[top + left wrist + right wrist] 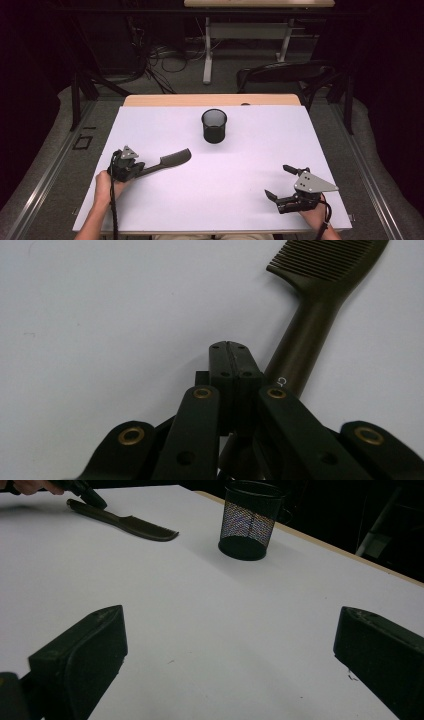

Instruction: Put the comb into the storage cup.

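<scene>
A dark comb [172, 159] lies flat on the white table [225, 200] at the left, its teeth pointing toward the far right. My left gripper [142, 169] is shut at the comb's handle end. In the left gripper view its jaws [230, 347] meet with nothing between them, and the comb handle [300, 350] runs under and just to the right of them. My right gripper [276, 181] rests at the near right, open and holding nothing. The right gripper view shows its jaws [230, 625] wide apart over bare table, with the comb [125, 524] far off.
A black mesh cup [214, 126] [247, 522] stands upright at the table's far middle. A strip of wooden table edge [210, 100] shows at the back. Beyond it are a dark chair [285, 72] and cables on the floor.
</scene>
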Available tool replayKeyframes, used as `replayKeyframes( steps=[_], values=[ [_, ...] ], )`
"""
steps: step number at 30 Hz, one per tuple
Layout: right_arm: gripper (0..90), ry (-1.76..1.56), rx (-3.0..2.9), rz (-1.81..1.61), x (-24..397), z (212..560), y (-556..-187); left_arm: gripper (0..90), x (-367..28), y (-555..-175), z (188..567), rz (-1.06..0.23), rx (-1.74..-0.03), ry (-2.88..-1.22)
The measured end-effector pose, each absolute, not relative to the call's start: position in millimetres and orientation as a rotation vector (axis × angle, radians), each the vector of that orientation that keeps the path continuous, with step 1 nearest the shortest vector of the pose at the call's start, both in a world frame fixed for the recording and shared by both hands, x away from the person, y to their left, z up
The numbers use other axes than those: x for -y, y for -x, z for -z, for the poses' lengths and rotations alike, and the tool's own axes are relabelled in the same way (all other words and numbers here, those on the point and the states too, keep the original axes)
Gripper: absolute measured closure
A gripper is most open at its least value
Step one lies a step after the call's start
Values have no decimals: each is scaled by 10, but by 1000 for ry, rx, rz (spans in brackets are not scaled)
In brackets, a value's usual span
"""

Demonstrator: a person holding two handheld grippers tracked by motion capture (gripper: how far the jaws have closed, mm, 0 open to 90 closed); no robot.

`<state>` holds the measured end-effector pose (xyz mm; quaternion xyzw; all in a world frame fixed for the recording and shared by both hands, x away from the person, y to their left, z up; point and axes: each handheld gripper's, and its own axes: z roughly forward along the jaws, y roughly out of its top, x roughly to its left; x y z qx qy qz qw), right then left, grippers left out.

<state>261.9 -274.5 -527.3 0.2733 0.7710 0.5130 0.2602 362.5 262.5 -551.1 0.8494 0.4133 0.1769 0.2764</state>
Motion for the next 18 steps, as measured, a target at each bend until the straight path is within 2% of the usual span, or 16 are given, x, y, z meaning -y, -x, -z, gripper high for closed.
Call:
replayKeyframes(
  steps=[18],
  values=[
    [6, -743, -2098, -1391, 2738, 5280, -2623, 879, -2596, -3610, 5479, -474, -1090, -2308]
  ],
)
